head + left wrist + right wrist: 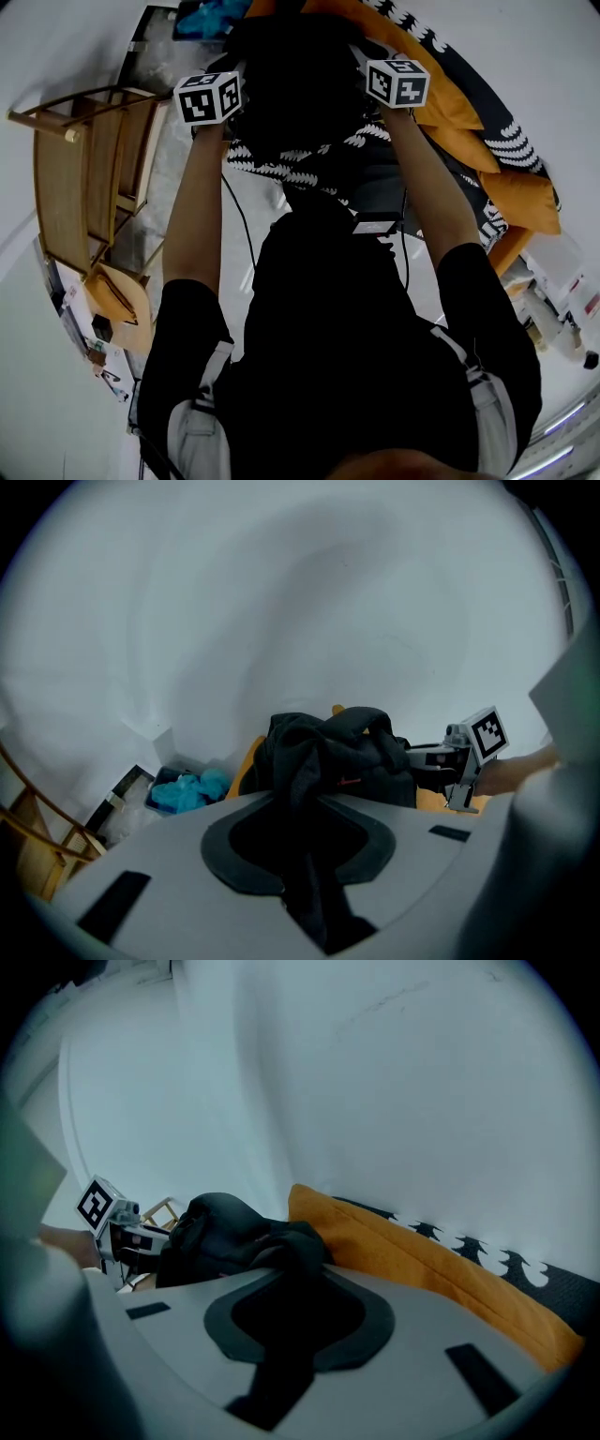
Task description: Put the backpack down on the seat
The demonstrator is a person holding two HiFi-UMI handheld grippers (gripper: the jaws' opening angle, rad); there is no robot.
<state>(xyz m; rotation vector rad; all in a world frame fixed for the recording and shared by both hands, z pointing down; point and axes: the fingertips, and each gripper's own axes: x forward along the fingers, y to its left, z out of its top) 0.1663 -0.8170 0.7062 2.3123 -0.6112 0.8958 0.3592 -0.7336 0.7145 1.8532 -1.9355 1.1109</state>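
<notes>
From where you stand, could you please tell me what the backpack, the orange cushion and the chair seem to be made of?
Backpack: soft matte black fabric, likely synthetic; it slumps and folds.
Orange cushion: matte cloth over padding, judging by its plump rounded edge.
Chair: pale wood, seemingly smooth, with curved slats.

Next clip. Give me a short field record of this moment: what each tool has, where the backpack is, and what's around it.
left tool: closed on black backpack fabric
right tool: closed on black backpack fabric
backpack: black, held between both tools, low over the seat
seat: orange-cushioned, with a black-and-white patterned throw
contact: cannot tell whether the backpack's weight rests on the seat yet
nearby: wooden chair, to the left in the head view
</notes>
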